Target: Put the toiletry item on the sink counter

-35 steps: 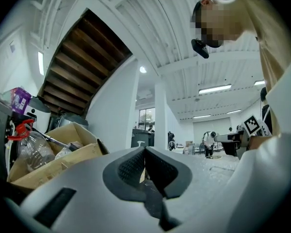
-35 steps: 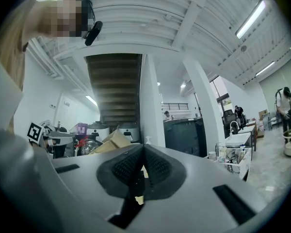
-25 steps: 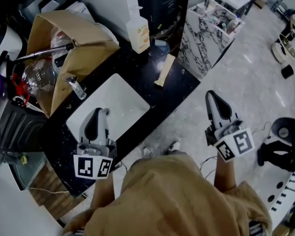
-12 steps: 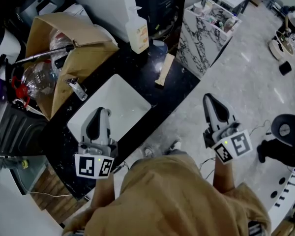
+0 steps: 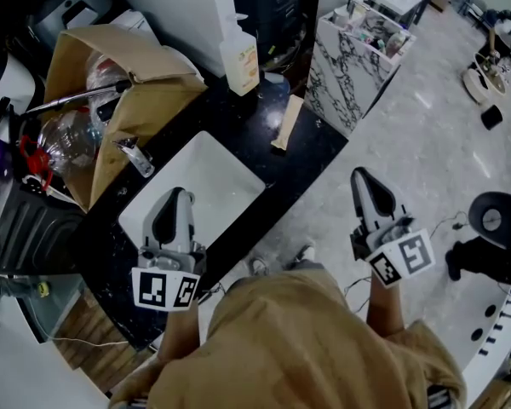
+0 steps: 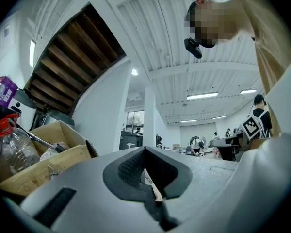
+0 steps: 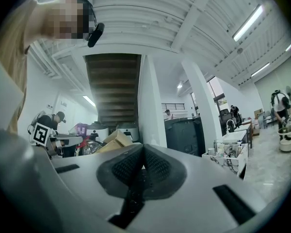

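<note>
A white pump bottle with an orange label stands at the back of the black sink counter. A flat tan pack lies on the counter to the right of the white basin, beside a small round jar. My left gripper hovers over the basin's near edge, shut and empty; in its own view the pads meet with nothing between them. My right gripper hangs over the floor to the right of the counter, shut and empty as well.
A chrome faucet sits left of the basin. An open cardboard box with bottles and a metal rod fills the counter's left end. A marble-patterned cabinet holding small items stands at the right, with pale floor beyond.
Both grippers stay shut and almost still. The head view has shifted slightly, so the counter sits a touch lower and further right in the picture.
</note>
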Motion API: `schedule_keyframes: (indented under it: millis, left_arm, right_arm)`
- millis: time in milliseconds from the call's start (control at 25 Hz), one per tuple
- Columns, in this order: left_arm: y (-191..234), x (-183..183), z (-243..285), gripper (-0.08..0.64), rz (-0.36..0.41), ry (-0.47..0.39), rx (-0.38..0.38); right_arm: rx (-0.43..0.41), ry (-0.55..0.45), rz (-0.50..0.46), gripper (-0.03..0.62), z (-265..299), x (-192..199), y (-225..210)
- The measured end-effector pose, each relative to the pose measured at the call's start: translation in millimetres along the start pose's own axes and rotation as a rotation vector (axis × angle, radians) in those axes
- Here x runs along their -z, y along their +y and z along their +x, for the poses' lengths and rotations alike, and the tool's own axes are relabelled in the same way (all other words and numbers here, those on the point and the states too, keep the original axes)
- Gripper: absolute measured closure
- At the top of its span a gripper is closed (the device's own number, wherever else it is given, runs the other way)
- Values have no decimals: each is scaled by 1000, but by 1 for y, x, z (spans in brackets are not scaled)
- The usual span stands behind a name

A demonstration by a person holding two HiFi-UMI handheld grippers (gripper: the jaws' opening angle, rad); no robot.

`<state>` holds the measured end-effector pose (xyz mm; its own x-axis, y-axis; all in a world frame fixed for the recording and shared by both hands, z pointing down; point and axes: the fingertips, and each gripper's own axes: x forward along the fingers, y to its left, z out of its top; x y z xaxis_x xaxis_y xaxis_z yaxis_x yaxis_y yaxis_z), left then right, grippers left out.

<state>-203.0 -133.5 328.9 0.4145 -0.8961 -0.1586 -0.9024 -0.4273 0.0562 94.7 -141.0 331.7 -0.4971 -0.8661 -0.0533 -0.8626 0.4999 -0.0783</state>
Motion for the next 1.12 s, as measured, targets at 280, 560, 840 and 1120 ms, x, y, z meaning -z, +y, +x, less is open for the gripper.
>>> schedule_keyframes:
  millis: [280,560,840,1120]
  left_arm:
    - [0,1,1,555,-3,0,19]
    - [-3,3,2,555,-8,4,25]
    - [-8,3,11,555,-4,-5,21]
    - [-16,2,21,555,-2,-3,12]
  right_arm:
    - [13,-7,-5,591,-1,0,4]
    - [16,-4,-2,591,-3,2,4]
    - [20,-11,-5,591,-4,-1,-6]
    - [10,-15,-4,591,0,-6,-20]
